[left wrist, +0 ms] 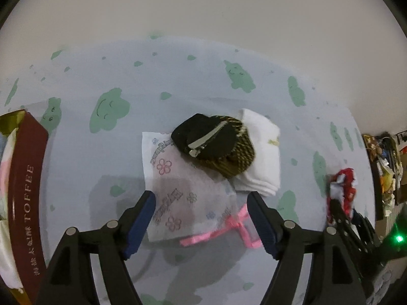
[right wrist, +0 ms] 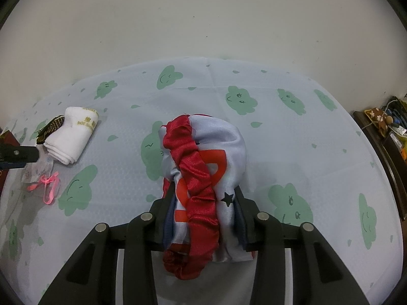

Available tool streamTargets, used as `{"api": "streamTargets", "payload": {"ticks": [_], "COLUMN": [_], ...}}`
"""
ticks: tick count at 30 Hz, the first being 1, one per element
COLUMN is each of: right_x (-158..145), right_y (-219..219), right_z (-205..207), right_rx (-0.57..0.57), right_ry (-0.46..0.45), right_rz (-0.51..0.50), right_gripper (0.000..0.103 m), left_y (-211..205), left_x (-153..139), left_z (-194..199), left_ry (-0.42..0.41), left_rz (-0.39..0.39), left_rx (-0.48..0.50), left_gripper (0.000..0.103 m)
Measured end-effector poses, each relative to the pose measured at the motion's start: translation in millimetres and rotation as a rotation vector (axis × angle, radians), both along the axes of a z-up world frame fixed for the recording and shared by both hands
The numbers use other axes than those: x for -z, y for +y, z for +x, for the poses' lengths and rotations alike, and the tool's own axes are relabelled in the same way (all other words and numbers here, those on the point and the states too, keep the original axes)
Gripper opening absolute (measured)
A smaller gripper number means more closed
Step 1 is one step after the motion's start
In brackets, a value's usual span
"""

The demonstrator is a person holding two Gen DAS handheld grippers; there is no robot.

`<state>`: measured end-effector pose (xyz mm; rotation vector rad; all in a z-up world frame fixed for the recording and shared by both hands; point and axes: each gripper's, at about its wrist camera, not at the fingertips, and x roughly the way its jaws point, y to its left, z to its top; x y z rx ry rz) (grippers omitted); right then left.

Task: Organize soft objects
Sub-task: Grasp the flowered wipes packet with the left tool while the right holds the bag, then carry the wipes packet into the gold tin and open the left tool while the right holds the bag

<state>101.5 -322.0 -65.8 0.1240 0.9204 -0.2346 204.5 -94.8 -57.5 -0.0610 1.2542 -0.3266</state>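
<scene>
satin cloth, red and pale blue with a black star, is bunched into a bundle (right wrist: pixel 203 178) and is clamped between the fingers of the right gripper (right wrist: pixel 203 218) above the cloud-printed tablecloth (right wrist: pixel 305 152). most of the bundle is left hanging forward of the pads, so a slip is judged likely: the fabric looks slick, and the loose red ruffle could be dragged across the table or snagged if the load is swung quickly.

the left gripper (left wrist: pixel 201 218) is held wide open with nothing in it, its blue-padded fingers straddling a white floral-printed pouch (left wrist: pixel 178 190) tied with a pink ribbon (left wrist: pixel 229 228). a black and gold hair clip (left wrist: pixel 213 147) is seen resting partly on the pouch and touching a folded white towel (left wrist: pixel 262 152) just beside it. if the pouch is pinched and lifted, the clip is likely to be tipped off, or the ribbon to be caught alone and pulled undone. a red toffee tin (left wrist: pixel 23 190) holding pale cloth stands at the far left, well apart from the bundle; a hurried crossing toward it could bring the two grippers into collision over the pile.
</scene>
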Motion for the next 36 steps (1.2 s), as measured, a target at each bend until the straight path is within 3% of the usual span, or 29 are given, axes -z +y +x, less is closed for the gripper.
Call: {"api": "streamTargets", "payload": {"ticks": [5,9,13,16,18,20,23,36], "right_x": [0,0,0,0,0,0,0,1], "right_y": [0,0,0,-1,0,-1,0,0], "right_z": [0,-1,0,0,0,0,0,0], "right_rx": [0.001,0.001,0.001,0.001,0.001,0.001,0.0,0.0], "right_ry": [-0.001,-0.002,-0.001,-0.001,-0.001,-0.001,-0.002,-0.002], "right_rz": [0.006,0.006,0.007,0.007,0.007,0.007,0.006,0.006], "right_gripper": [0.039,0.039,0.039,0.039,0.04,0.04,0.04,0.04], "left_y": [-1,-7,-4,-1,0,8,16,24], "left_x": [14,17,17,14,11,7,6,-20], "left_z": [10,8,0,-9,-12,-14,-15,-52], "left_ry": [-0.024,-0.071,-0.105,-0.125,-0.124,-0.092,-0.069,-0.103], "left_rz": [0.071,0.121,0.116,0.146,0.141,0.102,0.067,0.069], "left_rx": [-0.036,-0.005,-0.011,0.024,0.033,0.033,0.027,0.097], "left_gripper": [0.079,0.082,0.082,0.071,0.042,0.022,0.019,0.018]}}
